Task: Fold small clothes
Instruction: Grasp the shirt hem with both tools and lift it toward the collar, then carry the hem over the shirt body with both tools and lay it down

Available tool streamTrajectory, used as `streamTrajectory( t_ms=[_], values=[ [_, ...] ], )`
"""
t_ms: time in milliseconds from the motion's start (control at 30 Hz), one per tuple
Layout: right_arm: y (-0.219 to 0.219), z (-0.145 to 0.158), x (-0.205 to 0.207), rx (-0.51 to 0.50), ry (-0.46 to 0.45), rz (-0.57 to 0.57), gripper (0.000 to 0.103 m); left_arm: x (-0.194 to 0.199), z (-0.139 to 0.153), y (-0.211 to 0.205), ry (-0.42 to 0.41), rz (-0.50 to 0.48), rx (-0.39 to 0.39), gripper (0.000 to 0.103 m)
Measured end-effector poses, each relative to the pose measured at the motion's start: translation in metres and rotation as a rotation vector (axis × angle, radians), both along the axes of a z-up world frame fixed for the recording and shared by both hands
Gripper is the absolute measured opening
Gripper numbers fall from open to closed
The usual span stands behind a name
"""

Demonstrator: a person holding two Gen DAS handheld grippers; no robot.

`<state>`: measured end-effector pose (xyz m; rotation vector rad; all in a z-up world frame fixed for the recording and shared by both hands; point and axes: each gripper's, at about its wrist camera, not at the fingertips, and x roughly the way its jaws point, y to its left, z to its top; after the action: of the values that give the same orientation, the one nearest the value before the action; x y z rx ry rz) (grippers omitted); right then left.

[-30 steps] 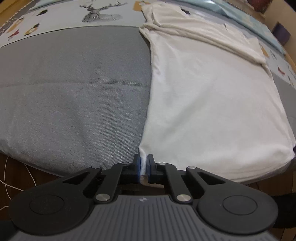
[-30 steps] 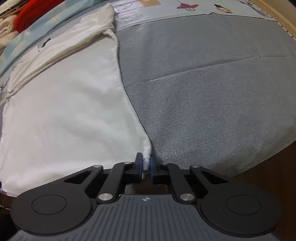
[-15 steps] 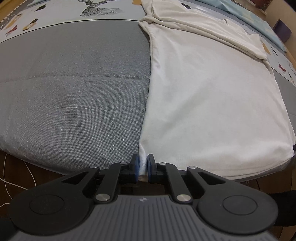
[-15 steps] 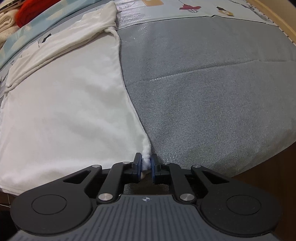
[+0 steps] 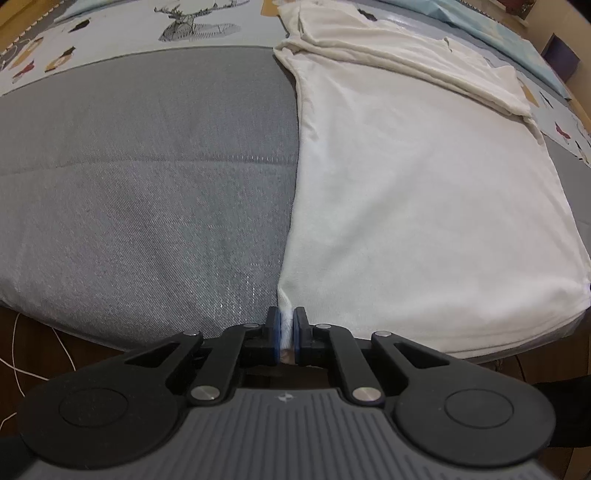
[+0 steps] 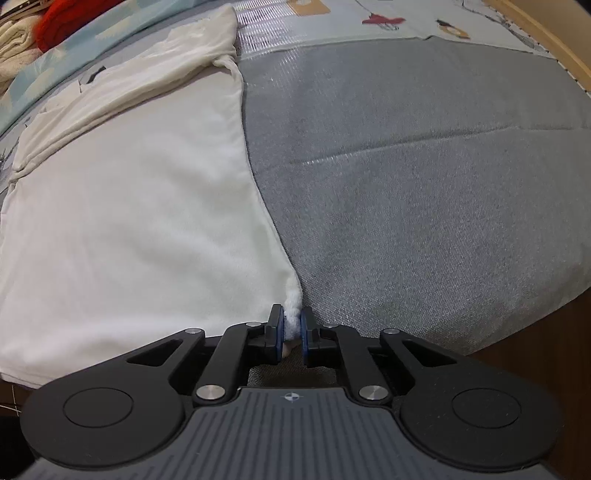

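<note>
White shirt (image 5: pixel 424 192), flat on grey bed (image 5: pixel 140 177): left gripper (image 5: pixel 284 328) and right gripper (image 6: pixel 292 326) each pinch a near-edge hem corner, ready for folding it over.

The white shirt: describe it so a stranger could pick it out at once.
Start at the grey mat spread over the patterned sheet. The white shirt lies flat on it, sleeves folded in across the far end. Unlike the red cloth beyond, its two near corners are pinched by the left tool and right tool.
</note>
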<state>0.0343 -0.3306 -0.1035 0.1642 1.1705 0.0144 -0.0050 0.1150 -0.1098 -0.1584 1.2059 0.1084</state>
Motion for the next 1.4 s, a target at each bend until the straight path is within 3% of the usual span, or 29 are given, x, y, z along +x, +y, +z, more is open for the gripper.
streamTrajectory(
  t_ms=[133, 233, 400, 567, 700, 767, 867, 1067, 1200, 1267, 1333, 1400],
  values=[
    [-0.001, 0.020, -0.006, 0.036, -0.087, -0.012, 0.007, -0.004, 0.027, -0.003, -0.061, -0.044, 0.019, 0.006],
    [-0.003, 0.049, -0.013, 0.069, -0.170, 0.017, 0.007, -0.017, 0.069, -0.001, -0.162, -0.088, -0.037, 0.005],
    [-0.016, 0.108, -0.034, 0.142, -0.288, 0.025, 0.006, -0.054, 0.129, 0.012, -0.305, -0.096, -0.038, 0.005],
    [-0.038, 0.171, -0.091, 0.181, -0.434, 0.086, 0.006, -0.112, 0.182, 0.039, -0.402, -0.097, -0.125, 0.005],
    [-0.065, 0.201, -0.128, 0.246, -0.490, 0.076, 0.006, -0.137, 0.212, 0.044, -0.449, -0.140, -0.151, 0.005],
    [-0.071, 0.203, -0.134, 0.273, -0.502, 0.058, 0.006, -0.126, 0.213, 0.045, -0.453, -0.150, -0.153, 0.005],
    [-0.069, 0.189, -0.111, 0.269, -0.481, 0.043, 0.006, -0.076, 0.190, 0.046, -0.408, -0.141, -0.132, 0.005],
    [-0.034, 0.132, 0.004, 0.087, -0.395, 0.063, 0.006, 0.060, 0.124, 0.039, -0.323, -0.191, 0.033, 0.005],
    [-0.012, 0.100, 0.082, 0.006, -0.324, 0.079, 0.007, 0.116, 0.088, 0.054, -0.323, -0.107, 0.068, 0.007],
    [-0.005, 0.090, 0.103, -0.067, -0.341, 0.041, 0.007, 0.120, 0.075, 0.071, -0.330, -0.036, 0.015, 0.007],
    [-0.005, 0.078, 0.106, -0.095, -0.377, -0.009, 0.008, 0.128, 0.062, 0.086, -0.247, 0.036, -0.064, 0.007],
    [-0.008, 0.064, 0.111, -0.059, -0.278, -0.019, 0.008, 0.133, 0.058, 0.095, -0.226, 0.051, -0.127, 0.016]
  ],
)
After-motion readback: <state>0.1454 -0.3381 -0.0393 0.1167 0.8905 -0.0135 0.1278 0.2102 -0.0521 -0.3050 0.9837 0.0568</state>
